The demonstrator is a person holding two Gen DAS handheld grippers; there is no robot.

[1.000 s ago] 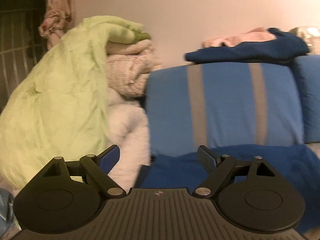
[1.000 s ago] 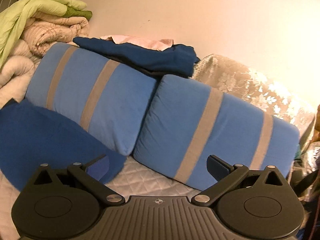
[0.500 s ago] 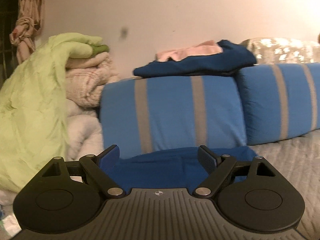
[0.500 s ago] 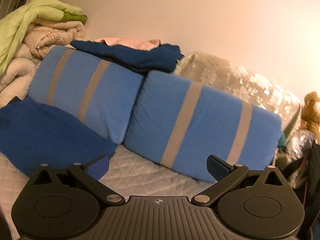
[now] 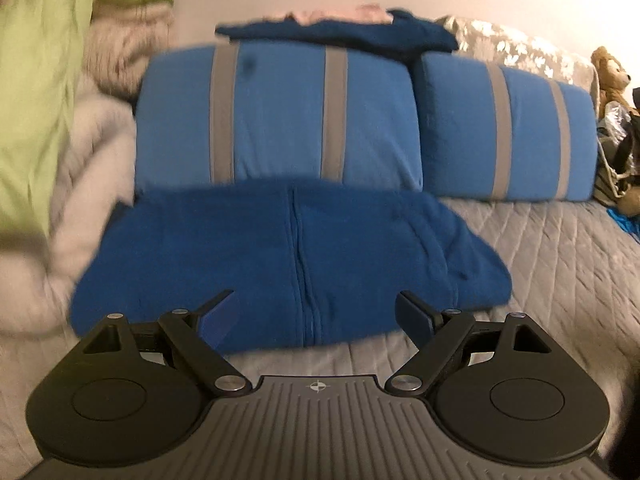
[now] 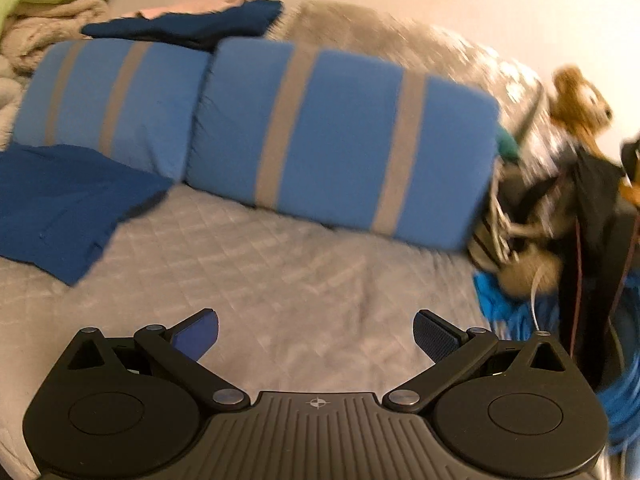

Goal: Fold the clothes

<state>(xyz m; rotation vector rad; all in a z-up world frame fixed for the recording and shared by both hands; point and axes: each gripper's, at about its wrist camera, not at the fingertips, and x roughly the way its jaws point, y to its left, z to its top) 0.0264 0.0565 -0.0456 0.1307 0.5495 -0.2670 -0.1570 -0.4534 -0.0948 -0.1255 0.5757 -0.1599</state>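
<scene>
Green blanket: far left of the left wrist view, draped over a heap of cream blankets.
Blue garment: centre of the left wrist view, lying flat and folded on the grey quilt, a seam running down its middle; its far edge lies against the foot of the left pillow. In the right wrist view it sits at the left edge.
Left gripper: bottom centre of its own view, jaws spread wide and holding nothing, hovering at the garment's near edge.
Striped pillows: two blue pillows with grey bands, side by side across the middle, leaning at the back of the quilt.
Dark blue clothes: piled on top of the left pillow, with something pink on them.
Right gripper: bottom centre of its view, jaws wide apart and empty, over bare quilt, well apart from the garment.
Teddy bear: upper right, above blurred clutter.
</scene>
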